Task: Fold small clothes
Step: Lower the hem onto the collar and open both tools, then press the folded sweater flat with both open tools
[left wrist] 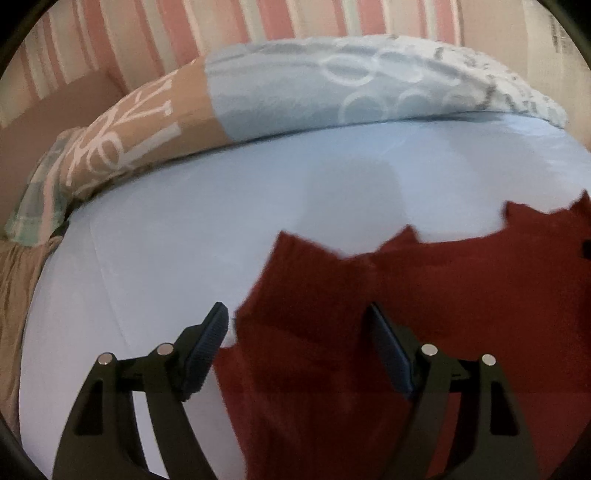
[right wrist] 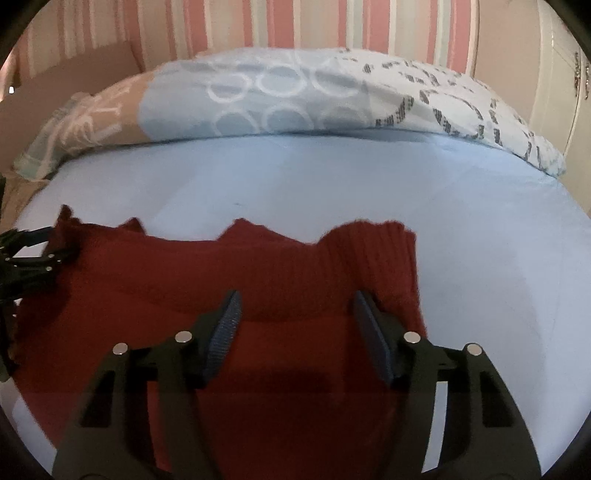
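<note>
Grippers over a red garment on a bed. Left gripper [left wrist: 295, 332]: jaws spread wide, nothing pinched; its left pad lies over bare sheet just beside the cloth's left edge, its right pad over the cloth itself. Right gripper [right wrist: 295, 317]: jaws likewise spread, both pads above the cloth, close to a ribbed sleeve or cuff section at the garment's right side. Whether any pad touches the fabric cannot be told from these views, since both are blurred and steeply angled.

Red knit garment [right wrist: 229, 273]: spread across the near part of the light blue sheet [right wrist: 461, 229], its far edge uneven, with several raised points and dips, and its surface already doubled in places. In the right wrist view the left gripper appears as a dark frame at the garment's far left edge.

Beyond the garment: a patterned duvet [right wrist: 280, 96], bunched along the far side of the bed, well apart from the cloth; behind it, a striped pink wall [right wrist: 317, 26].

Judged risks: closing the jaws on a doubled area may lift more than one layer, so that a fold drags the lower layer askew; the uneven far edge suggests the two sides could be gripped at unmatched heights, giving a crooked fold; the left gripper, straddling the cloth edge, may pinch the sheet together with the knit.

Containers: none in view; nothing is held in or set into any.
</note>
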